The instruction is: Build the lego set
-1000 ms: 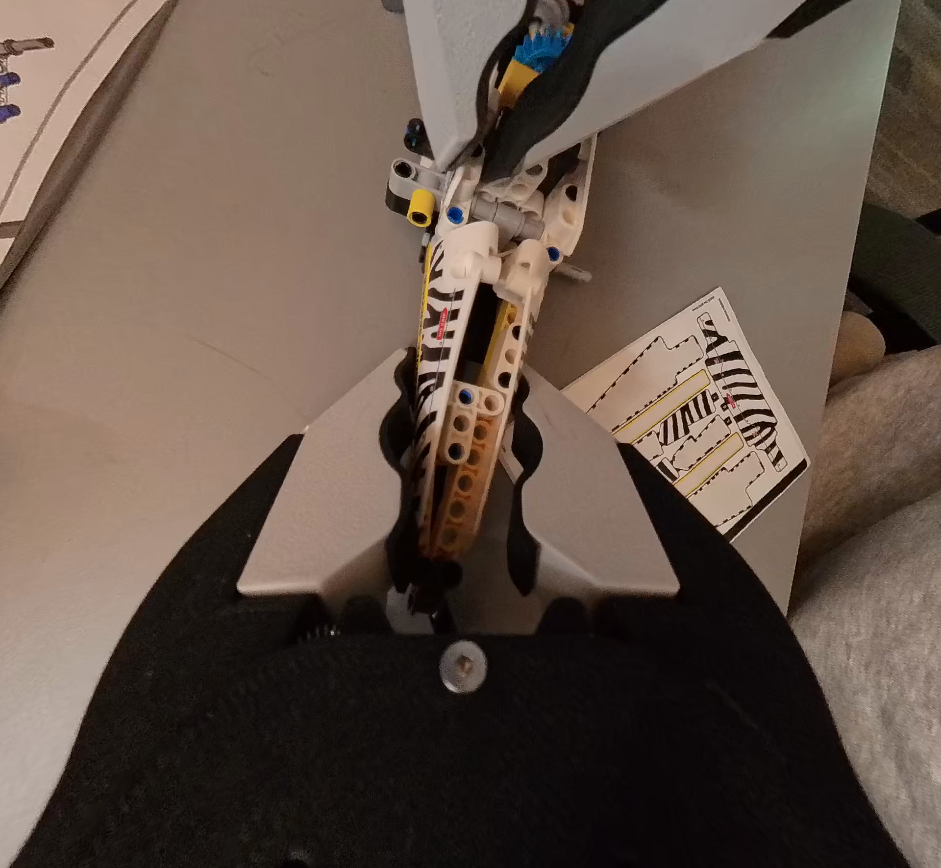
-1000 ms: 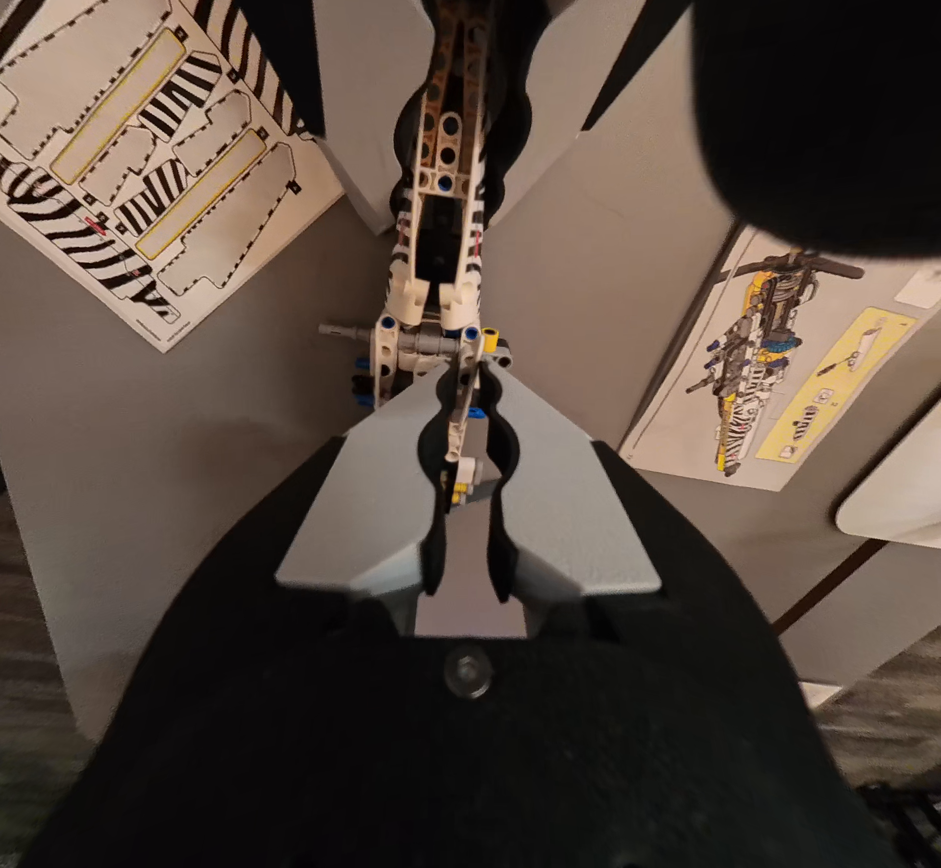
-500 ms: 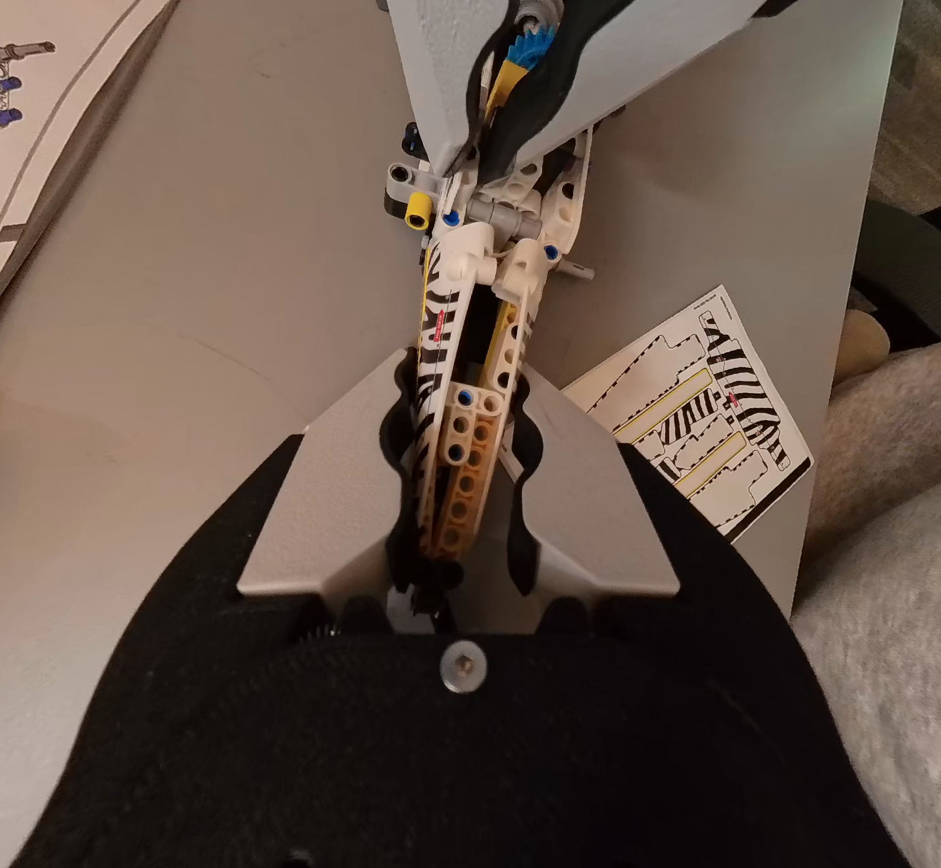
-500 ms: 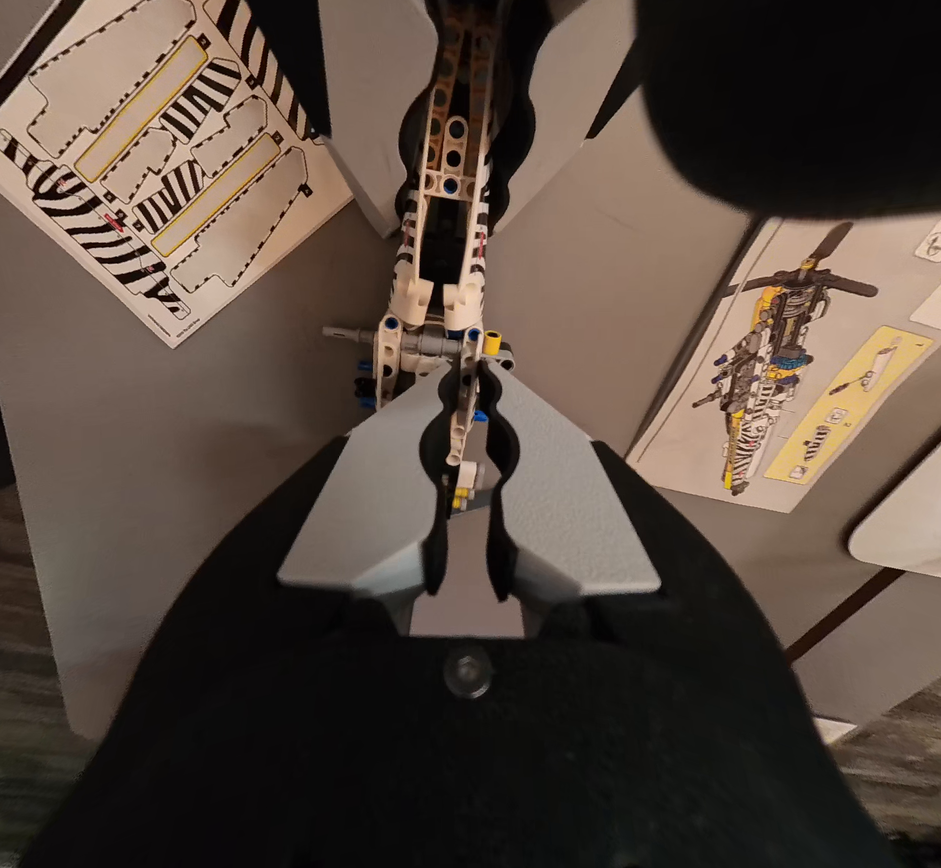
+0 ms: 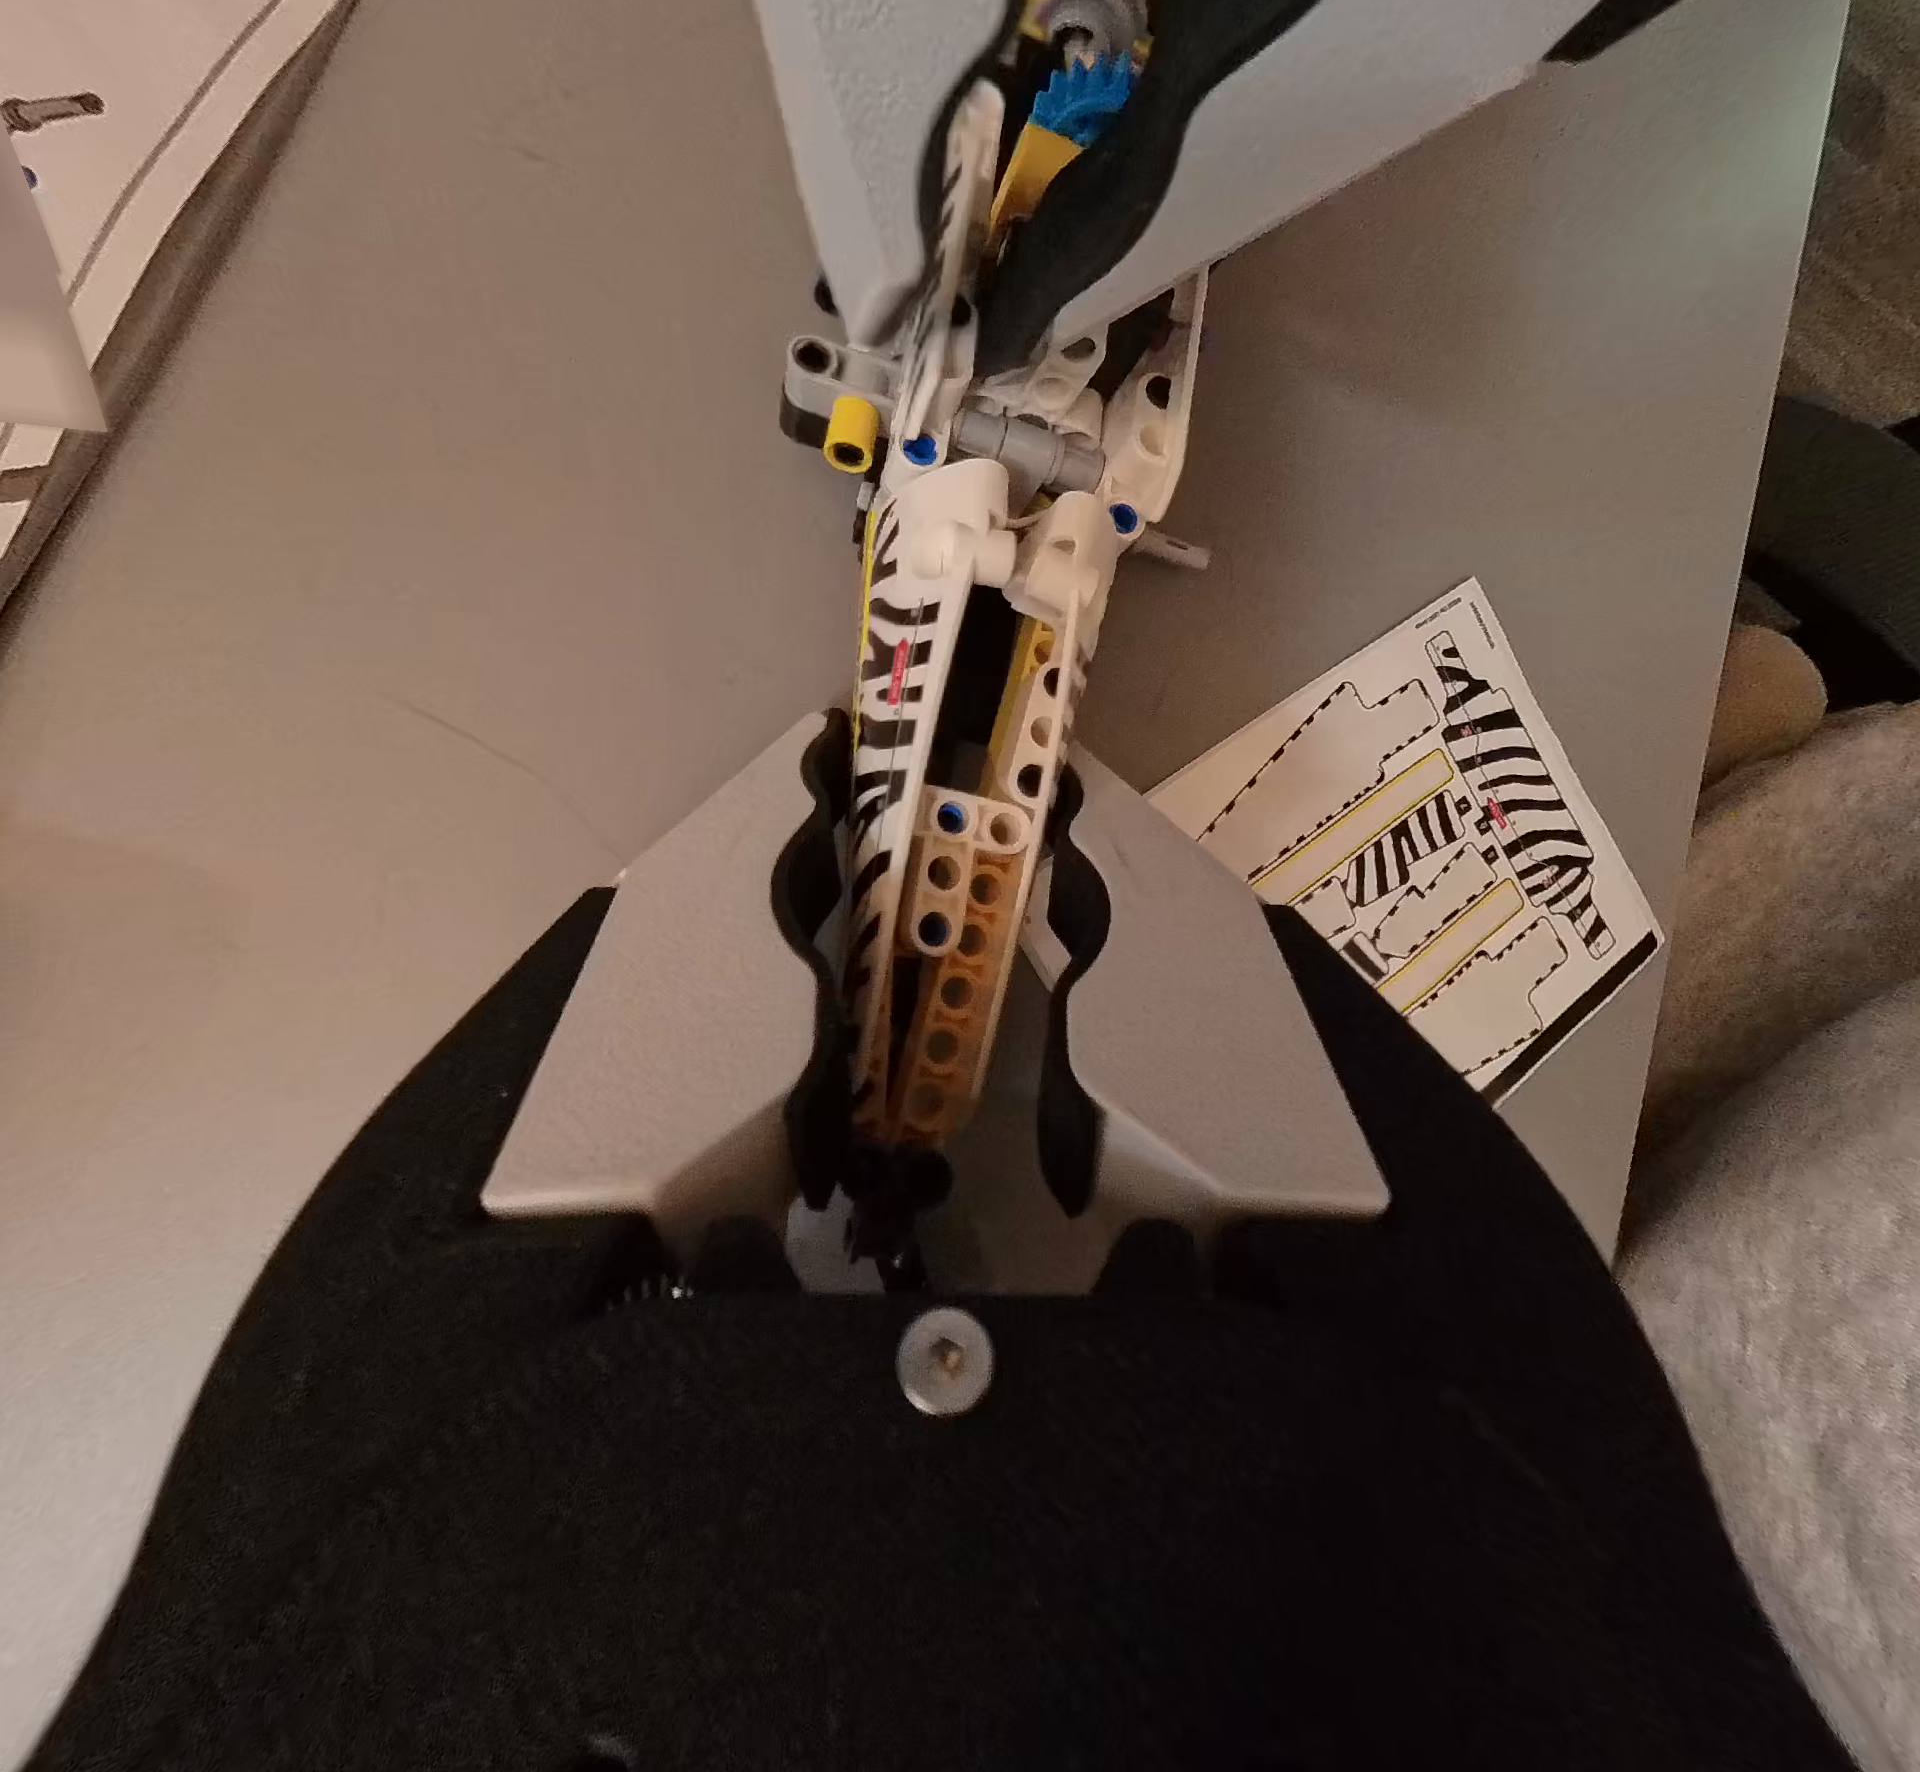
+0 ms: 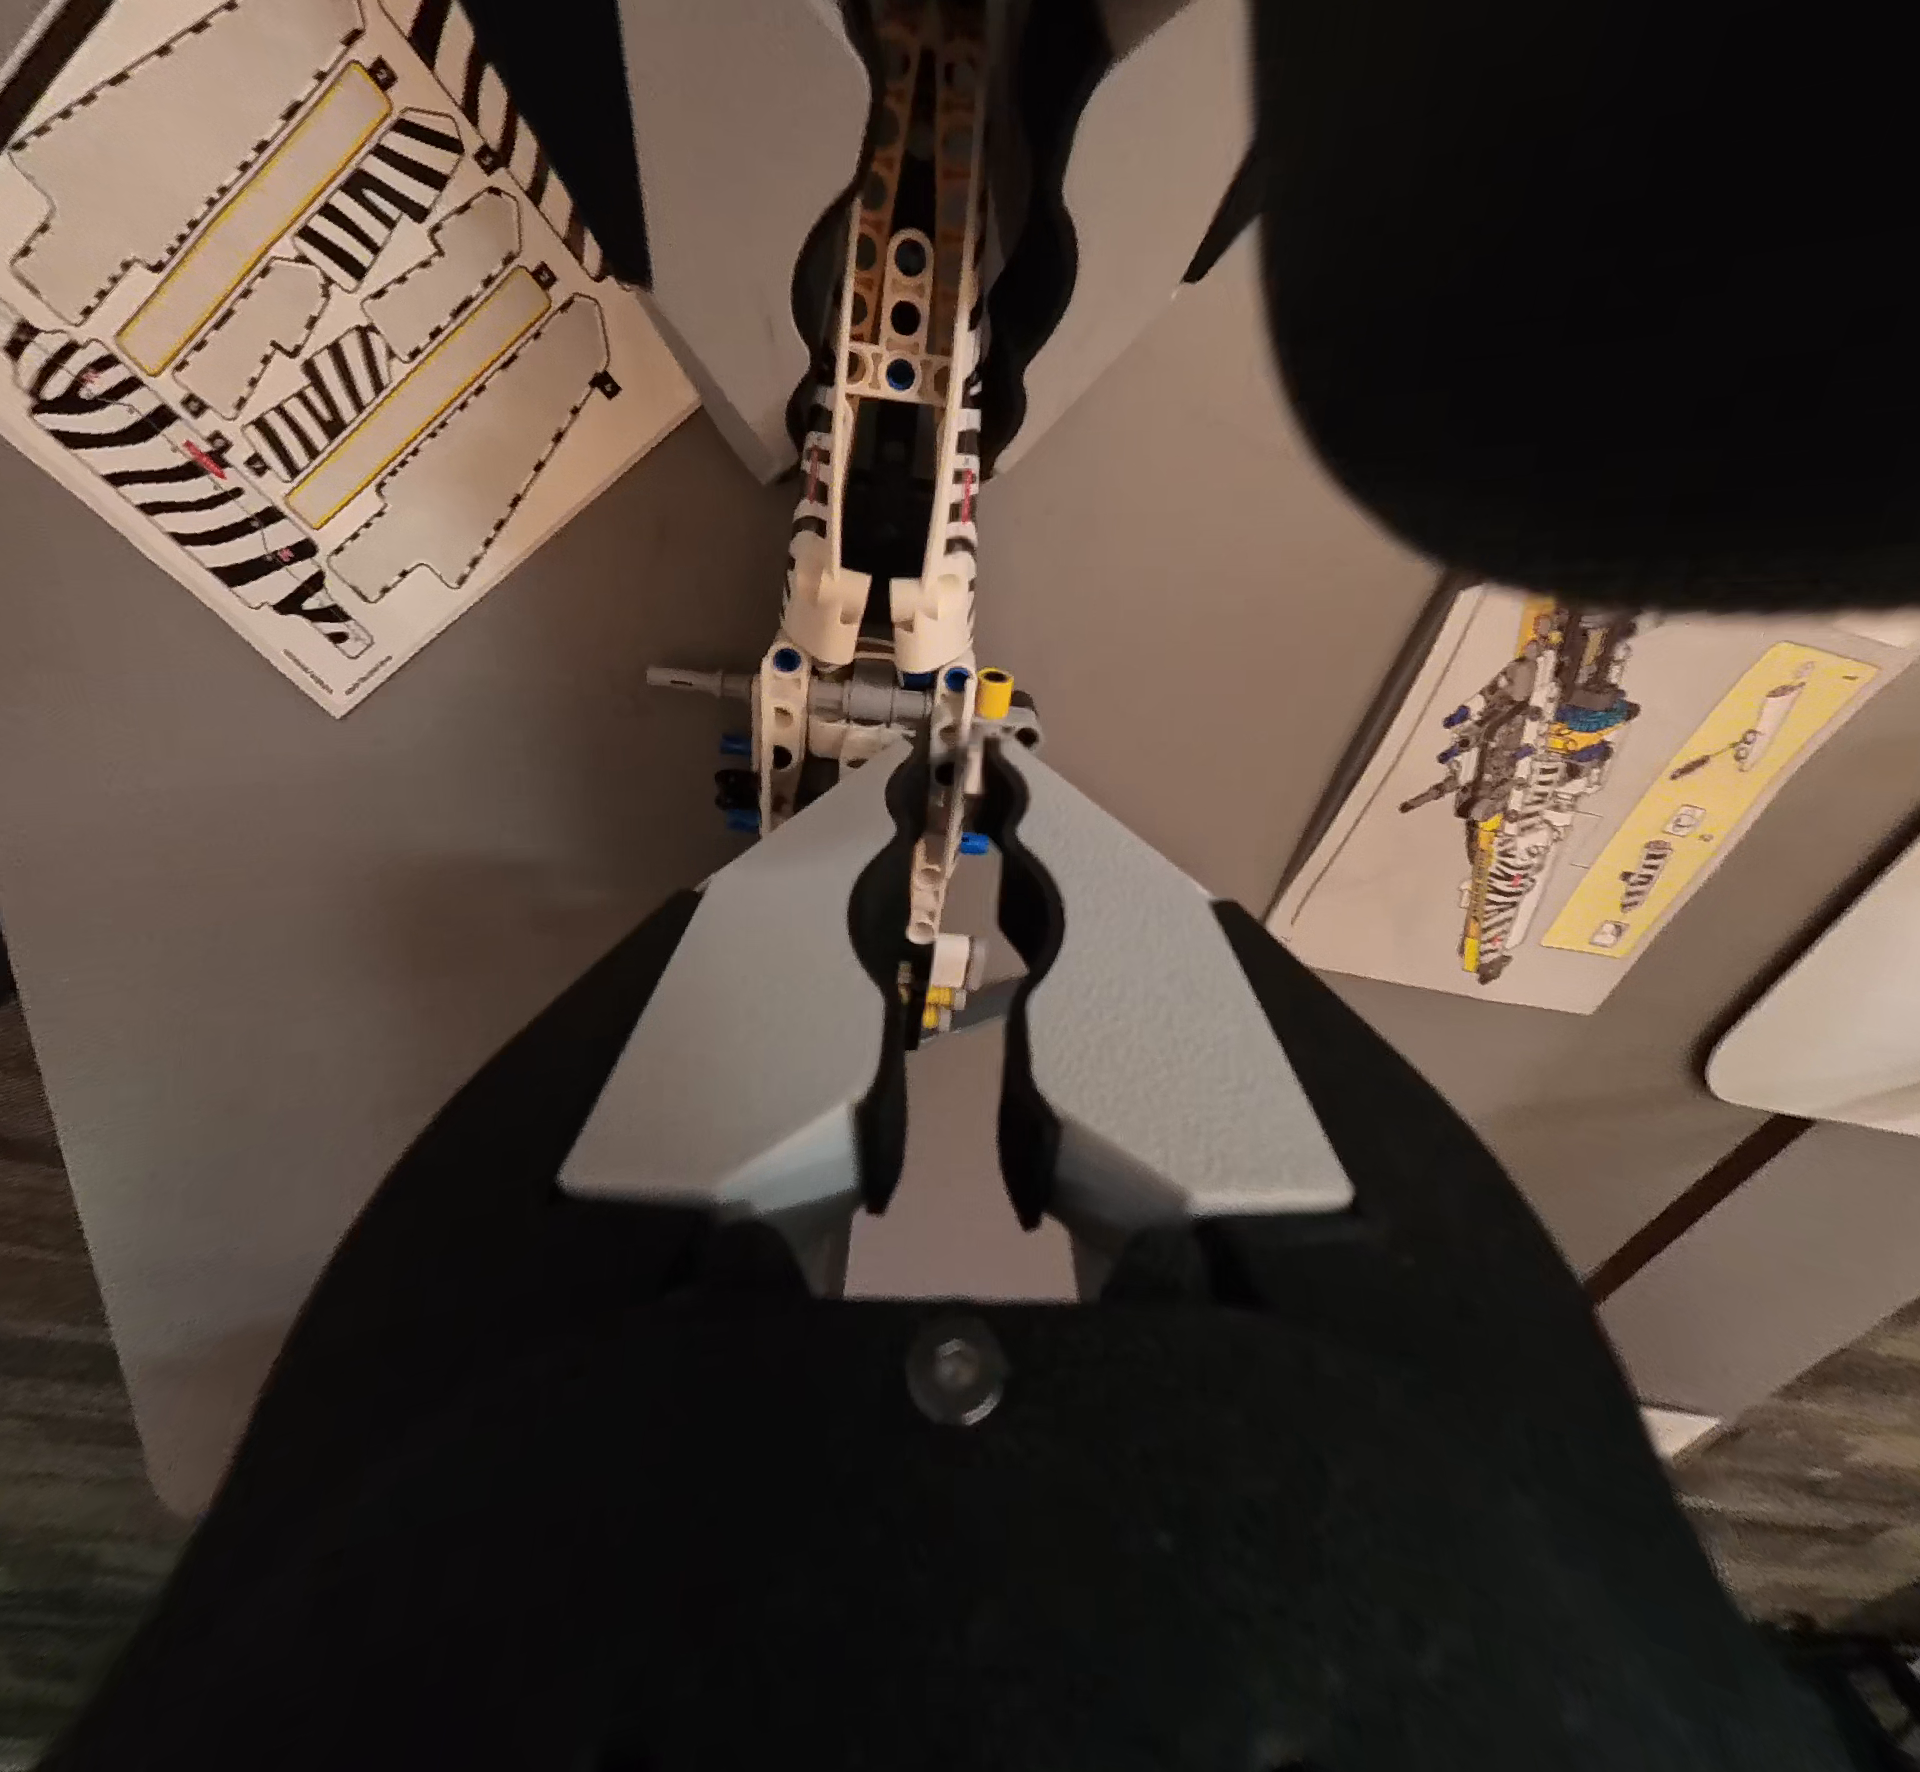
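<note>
A long lego model (image 5: 966, 642) with white zebra-striped panels, tan beams, a grey axle and a yellow pin hangs above the grey table (image 5: 436, 517). My left gripper (image 5: 940, 766) is shut on its tan tail end. My right gripper (image 6: 951, 787) is shut on the opposite end, where a blue gear (image 5: 1081, 96) and a grey bush show between its pads. In the right wrist view the model (image 6: 894, 600) runs straight away from me to the left gripper (image 6: 904, 288) at the top. Each gripper faces the other along the model.
A sticker sheet (image 5: 1423, 849) with zebra stripes lies on the table right of the model, also in the right wrist view (image 6: 291, 309). An open instruction booklet (image 5: 125, 112) lies at the far left, also in the right wrist view (image 6: 1600, 839). The table edge (image 5: 1766, 579) and a grey fabric are on the right. Left tips to right tips: about 6 cm.
My right gripper has slid a little along the model's front end, and the gear and bush show more between its pads. Both grippers stay shut on the model.
</note>
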Available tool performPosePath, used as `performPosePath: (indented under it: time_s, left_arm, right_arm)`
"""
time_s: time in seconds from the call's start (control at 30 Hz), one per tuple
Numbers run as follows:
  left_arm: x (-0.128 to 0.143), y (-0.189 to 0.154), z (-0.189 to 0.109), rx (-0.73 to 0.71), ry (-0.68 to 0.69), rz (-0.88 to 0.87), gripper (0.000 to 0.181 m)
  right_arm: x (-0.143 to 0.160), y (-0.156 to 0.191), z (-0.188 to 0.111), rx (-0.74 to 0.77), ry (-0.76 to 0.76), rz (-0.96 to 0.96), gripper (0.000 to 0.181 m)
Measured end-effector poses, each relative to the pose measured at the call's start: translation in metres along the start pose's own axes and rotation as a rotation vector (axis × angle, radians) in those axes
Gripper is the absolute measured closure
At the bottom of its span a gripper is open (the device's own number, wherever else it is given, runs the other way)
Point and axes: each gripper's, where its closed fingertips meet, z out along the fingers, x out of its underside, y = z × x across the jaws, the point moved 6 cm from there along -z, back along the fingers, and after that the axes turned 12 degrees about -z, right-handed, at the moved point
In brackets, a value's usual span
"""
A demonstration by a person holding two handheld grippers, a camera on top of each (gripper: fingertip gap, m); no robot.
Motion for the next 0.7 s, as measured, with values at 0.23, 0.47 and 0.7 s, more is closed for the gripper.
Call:
performPosePath:
  time_s: [0.23,0.47,0.7]
  left_arm:
    - [-0.002,-0.001,-0.003,0.029,-0.021,-0.022,0.141]
    - [-0.007,-0.003,-0.012,0.061,-0.069,-0.031,0.129]
    - [-0.021,-0.008,-0.024,0.117,-0.213,-0.001,0.121]
  right_arm:
    - [0.009,0.008,-0.030,0.170,-0.027,0.047,0.151]
    - [0.010,0.046,-0.063,0.493,-0.308,0.304,0.149]
    - [0.020,0.091,-0.051,1.072,-0.637,0.585,0.154]
